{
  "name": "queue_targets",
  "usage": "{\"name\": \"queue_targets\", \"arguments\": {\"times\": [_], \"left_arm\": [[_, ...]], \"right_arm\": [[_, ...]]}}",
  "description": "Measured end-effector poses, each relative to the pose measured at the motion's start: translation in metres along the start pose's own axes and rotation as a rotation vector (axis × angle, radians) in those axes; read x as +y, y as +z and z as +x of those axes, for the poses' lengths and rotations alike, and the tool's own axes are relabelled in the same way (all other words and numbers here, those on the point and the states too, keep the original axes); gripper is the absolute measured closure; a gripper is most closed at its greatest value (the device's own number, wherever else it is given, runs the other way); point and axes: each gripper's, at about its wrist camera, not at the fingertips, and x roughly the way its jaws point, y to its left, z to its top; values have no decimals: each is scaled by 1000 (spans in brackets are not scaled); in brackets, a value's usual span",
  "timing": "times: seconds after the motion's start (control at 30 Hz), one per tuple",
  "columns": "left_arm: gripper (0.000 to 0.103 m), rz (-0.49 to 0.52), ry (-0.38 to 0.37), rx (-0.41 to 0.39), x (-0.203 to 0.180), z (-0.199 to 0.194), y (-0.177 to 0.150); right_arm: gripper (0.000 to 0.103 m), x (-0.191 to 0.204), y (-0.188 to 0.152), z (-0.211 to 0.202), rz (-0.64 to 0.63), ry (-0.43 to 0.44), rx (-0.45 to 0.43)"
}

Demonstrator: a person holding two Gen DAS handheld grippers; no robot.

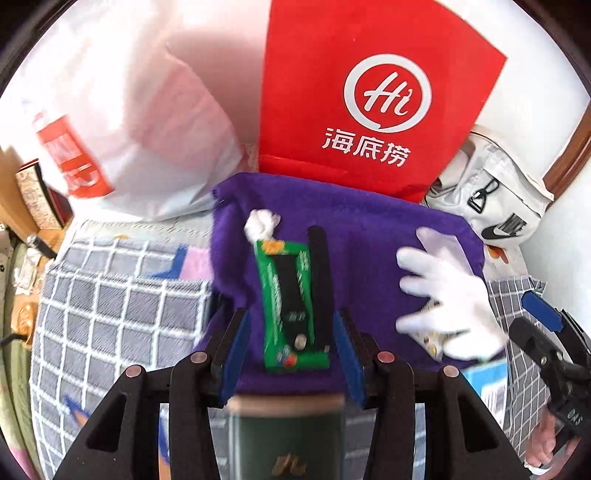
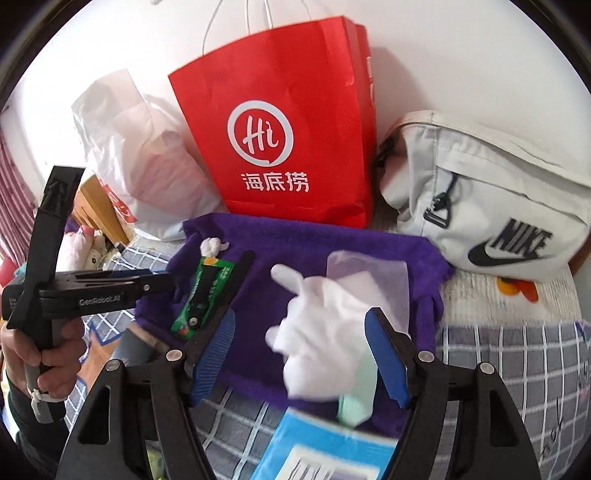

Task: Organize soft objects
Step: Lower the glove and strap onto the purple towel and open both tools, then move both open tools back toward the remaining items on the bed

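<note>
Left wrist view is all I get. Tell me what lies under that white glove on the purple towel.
Observer: In the right wrist view, the white glove lies partly on a clear plastic sheet spread on the purple towel.
Operator: Report the right gripper's jaws.
Observer: The right gripper stands open. The glove is between its pads, and neither pad seems to press on it.
Operator: Describe the top of the red bag.
Observer: The red bag has white cord handles that stand up against the wall.
</note>
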Motion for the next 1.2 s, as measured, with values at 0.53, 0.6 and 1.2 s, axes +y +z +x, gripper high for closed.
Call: {"name": "queue_targets", "arguments": {"times": [0.53,0.6,1.2], "left_arm": [[59,6,4,-35,9,-67,-105],[59,9,4,-20,10,-69,-118],[51,-57,-27,-14,38,-78,-190]], "right_arm": [[31,43,-94,-81,43,13,-4],[31,51,-110,-85,41,14,11],[26,103,-223,-56,176,74,202]]}}
